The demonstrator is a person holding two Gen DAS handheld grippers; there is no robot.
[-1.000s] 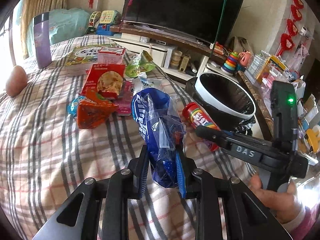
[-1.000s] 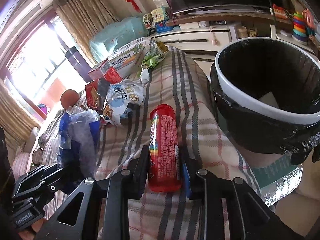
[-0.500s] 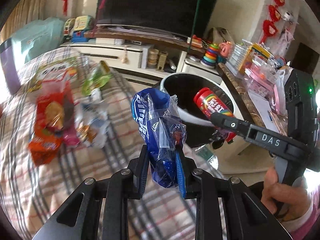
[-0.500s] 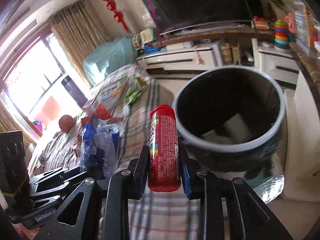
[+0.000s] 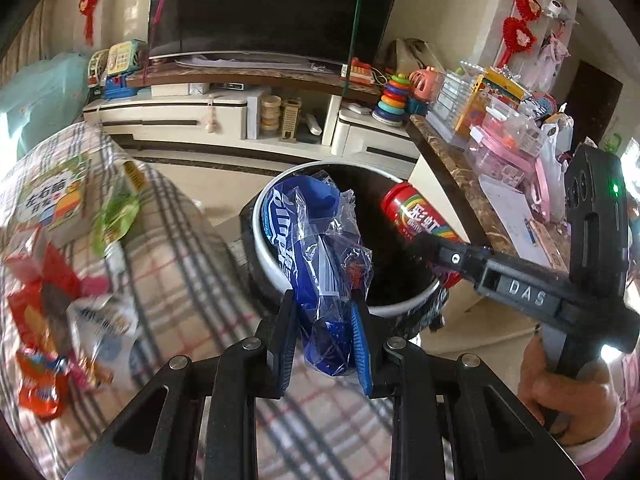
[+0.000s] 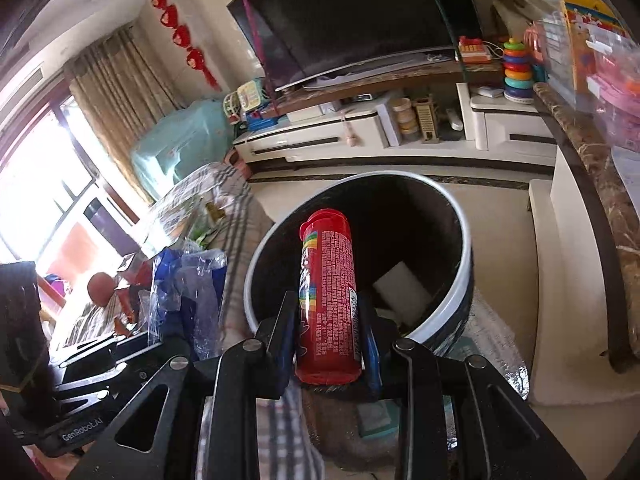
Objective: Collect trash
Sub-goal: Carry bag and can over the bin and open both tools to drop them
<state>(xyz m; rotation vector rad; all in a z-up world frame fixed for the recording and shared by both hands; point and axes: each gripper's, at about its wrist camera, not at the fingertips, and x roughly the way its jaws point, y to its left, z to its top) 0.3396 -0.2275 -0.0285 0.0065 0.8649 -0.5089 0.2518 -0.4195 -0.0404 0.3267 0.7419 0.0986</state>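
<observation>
black-lined bin (image 6: 460, 240), white item, perhaps paper (image 6: 402, 286), inside

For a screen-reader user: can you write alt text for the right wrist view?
The right gripper clamps a red candy tube above an open black-lined trash bin with white scraps inside. At left, the left gripper holds a crumpled blue plastic bag beside a plaid-covered table.

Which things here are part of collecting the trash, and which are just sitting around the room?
Part of the job:
- blue plastic wrapper, clamped in the left hand-held gripper
- red candy tube, clamped in the right hand-held gripper
- trash bin
- snack wrappers on the plaid cover

Just lying about:
- television
- stacking-ring toy
- toy phone
</observation>
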